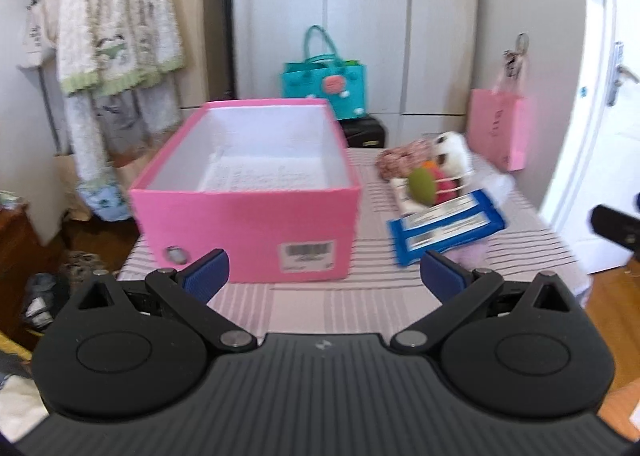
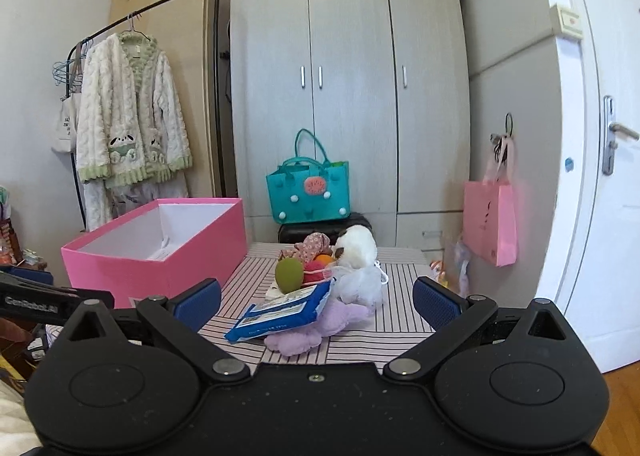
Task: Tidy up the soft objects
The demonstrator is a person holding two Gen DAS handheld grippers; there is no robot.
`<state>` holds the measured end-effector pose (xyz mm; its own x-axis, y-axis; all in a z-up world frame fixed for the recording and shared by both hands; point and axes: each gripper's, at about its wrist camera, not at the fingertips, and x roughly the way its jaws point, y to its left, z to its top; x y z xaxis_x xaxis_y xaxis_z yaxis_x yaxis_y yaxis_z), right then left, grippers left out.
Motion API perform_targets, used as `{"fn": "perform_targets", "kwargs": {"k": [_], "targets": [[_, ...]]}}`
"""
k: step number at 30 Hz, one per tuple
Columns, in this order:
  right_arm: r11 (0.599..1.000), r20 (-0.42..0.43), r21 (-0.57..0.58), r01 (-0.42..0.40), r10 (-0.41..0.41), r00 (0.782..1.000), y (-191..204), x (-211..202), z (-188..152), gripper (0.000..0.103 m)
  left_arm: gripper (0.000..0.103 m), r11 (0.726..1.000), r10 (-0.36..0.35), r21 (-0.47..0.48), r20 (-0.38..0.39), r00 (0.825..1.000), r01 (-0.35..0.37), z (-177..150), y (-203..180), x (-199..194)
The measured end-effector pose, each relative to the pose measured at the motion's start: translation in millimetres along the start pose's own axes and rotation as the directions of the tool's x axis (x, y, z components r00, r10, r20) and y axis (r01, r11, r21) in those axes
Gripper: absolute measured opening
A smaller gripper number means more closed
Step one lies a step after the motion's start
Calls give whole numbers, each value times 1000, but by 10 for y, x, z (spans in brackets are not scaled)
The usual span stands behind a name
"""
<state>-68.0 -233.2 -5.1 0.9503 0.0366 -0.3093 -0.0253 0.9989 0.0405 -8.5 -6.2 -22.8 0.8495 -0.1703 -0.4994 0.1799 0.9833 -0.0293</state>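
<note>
Pink box: open-topped cardboard, white inside, on the left part of the striped tablecloth; a printed sheet lies on its floor, writing too blurred to read; a barcode sticker on the near wall, text illegible.
Soft pile: to the right of the box, apart from it; blue wipes pack with a white label, print unreadable, resting on a lilac plush cloth; green oval toy; white plush; floral fabric piece; white mesh pouch.
Left gripper: blue-padded fingers spread wide, nothing between them, hovering before the box's near wall.
Right gripper: fingers apart, empty, facing the pile; its neighbour's black arm at the left edge bears lettering, only partly legible.
Background: teal felt tote with a watermelon patch; pink paper bag hanging from a hook; grey wardrobe; fleece robe on a rack.
</note>
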Motion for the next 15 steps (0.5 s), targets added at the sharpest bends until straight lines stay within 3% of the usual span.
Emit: {"fn": "perform_targets", "kwargs": {"k": [8,15], "targets": [[998,-93,-30,-48,45,995,-195,299,103,102,100,984,-173,47,-21,985,174,161,-296,182],[989,-191,-33,-145,136,972,-296,697,-41,84,95,960,-277,6,-78,958,279,319,-491,562]]}}
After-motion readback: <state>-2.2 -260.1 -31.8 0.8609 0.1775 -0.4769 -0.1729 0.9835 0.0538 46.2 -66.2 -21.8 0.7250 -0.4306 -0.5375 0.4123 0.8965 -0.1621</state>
